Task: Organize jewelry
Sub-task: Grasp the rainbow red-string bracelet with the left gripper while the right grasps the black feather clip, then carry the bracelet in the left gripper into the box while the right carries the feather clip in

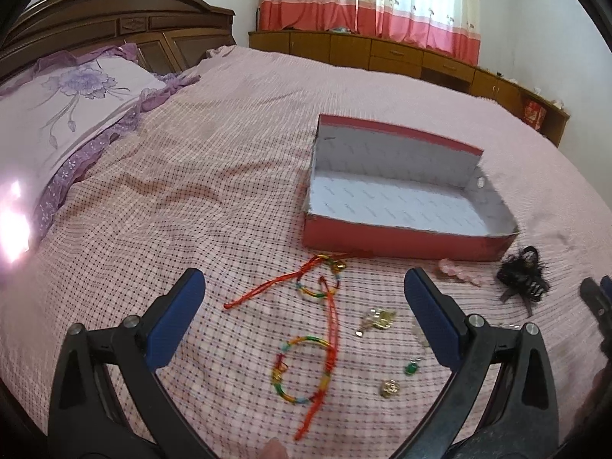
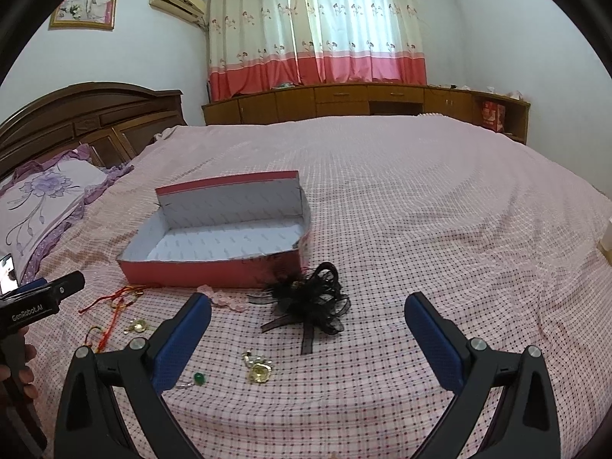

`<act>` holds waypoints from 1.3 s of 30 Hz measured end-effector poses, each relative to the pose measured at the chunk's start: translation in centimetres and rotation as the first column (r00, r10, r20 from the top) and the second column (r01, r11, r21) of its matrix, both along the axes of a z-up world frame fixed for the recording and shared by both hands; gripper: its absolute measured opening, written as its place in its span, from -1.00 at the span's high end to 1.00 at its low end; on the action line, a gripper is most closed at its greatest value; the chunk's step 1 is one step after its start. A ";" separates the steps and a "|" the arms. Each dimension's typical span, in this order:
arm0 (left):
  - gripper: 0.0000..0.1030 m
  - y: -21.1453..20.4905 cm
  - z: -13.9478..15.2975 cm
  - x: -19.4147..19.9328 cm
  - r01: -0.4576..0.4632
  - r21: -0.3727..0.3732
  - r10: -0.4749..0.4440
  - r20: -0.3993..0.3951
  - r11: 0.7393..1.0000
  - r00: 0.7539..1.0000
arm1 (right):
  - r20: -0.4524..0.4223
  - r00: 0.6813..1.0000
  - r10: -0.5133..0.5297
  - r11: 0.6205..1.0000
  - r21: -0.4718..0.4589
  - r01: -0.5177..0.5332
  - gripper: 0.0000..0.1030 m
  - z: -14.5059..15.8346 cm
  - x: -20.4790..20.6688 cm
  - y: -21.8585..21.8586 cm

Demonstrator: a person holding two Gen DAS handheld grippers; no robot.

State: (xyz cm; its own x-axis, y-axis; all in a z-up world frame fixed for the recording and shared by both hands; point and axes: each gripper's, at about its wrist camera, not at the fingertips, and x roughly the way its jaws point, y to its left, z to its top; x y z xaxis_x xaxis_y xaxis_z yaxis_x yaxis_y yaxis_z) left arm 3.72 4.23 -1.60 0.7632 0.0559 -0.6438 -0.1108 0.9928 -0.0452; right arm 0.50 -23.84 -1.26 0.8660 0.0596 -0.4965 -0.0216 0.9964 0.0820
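An open red box (image 1: 401,243) with a white inside lies empty on the bed; it also shows in the right wrist view (image 2: 214,271). Before it lie two multicoloured cord bracelets (image 1: 306,359) with red strings, gold pieces (image 1: 376,317), a green bead (image 1: 411,368), a pink hair clip (image 1: 457,269) and a black lace hair clip (image 1: 522,277). My left gripper (image 1: 304,287) is open above the bracelets. My right gripper (image 2: 308,311) is open above the black hair clip (image 2: 310,302), with a gold piece (image 2: 259,373) and the green bead (image 2: 199,378) below it.
The pink checked bedspread (image 2: 420,210) stretches far behind the box. A purple flowered pillow (image 1: 65,114) and wooden headboard (image 1: 107,26) are at the left. A wooden cabinet (image 2: 363,103) runs under the curtains. The left gripper's body (image 2: 38,302) shows at the right wrist view's left edge.
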 end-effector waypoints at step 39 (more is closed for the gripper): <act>1.00 1.1 -6.1 5.1 0.064 -0.023 -0.067 -0.187 0.998 0.980 | -0.140 0.990 0.024 1.000 0.011 -0.023 -1.00 -3.8 6.8 -1.3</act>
State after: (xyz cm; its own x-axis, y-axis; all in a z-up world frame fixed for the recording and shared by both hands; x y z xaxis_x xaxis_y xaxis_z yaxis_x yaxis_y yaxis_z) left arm 8.79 5.33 -7.70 0.6303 -0.0024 -0.7764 -0.0537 0.9975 -0.0467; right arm 7.33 -25.16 -5.09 0.7863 0.0848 -0.6121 -0.0328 0.9949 0.0956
